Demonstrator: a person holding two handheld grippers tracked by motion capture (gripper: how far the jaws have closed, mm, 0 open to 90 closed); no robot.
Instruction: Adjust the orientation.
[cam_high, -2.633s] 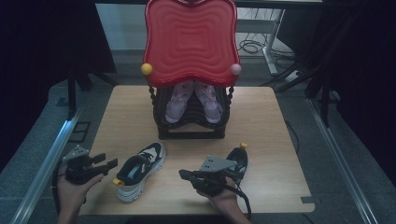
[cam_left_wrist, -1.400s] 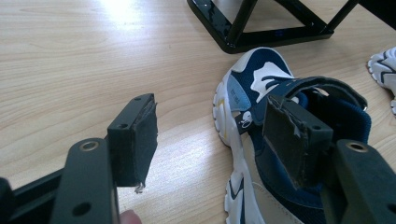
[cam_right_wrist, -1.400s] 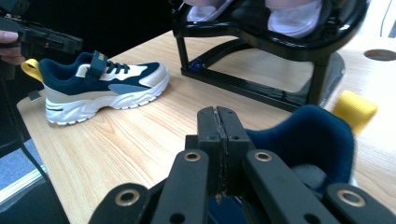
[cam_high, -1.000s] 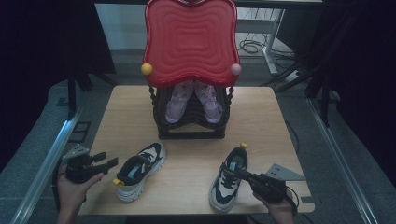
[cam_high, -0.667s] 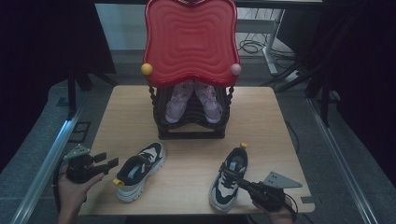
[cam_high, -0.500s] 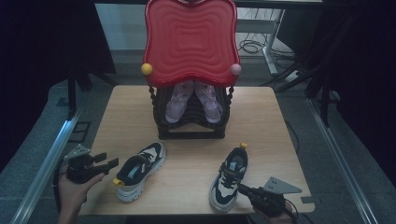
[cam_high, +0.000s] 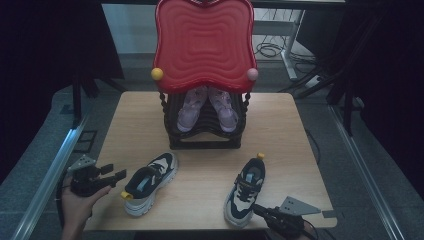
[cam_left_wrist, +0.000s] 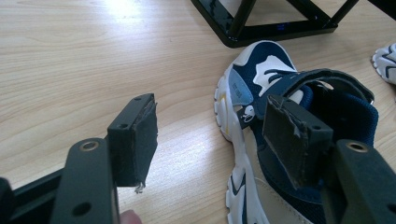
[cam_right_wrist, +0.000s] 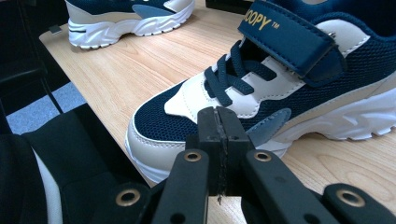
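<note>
Two navy-and-cream sneakers lie on the wooden table (cam_high: 280, 130). The left sneaker (cam_high: 147, 182) sits front left, heel toward my left gripper (cam_high: 117, 175), which stands open just beside it with nothing held. In the left gripper view that sneaker (cam_left_wrist: 275, 140) lies ahead, partly behind the right-hand pad. The right sneaker (cam_high: 245, 192) rests front right. My right gripper (cam_high: 257, 210) is shut and empty, low at the table's front edge near that shoe's toe. In the right gripper view its pads (cam_right_wrist: 218, 128) are pressed together in front of the strapped sneaker (cam_right_wrist: 280, 79).
A black rack (cam_high: 205, 125) at the table's middle back holds a pair of pink shoes (cam_high: 207, 107) under a large red wavy panel (cam_high: 204, 45) with a yellow ball and a pink ball. Dark floor and metal rails flank the table.
My right gripper has let go of the right sneaker, shut, and drawn back toward the front edge. The right sneaker now lies on the table. The left gripper has stayed put.
</note>
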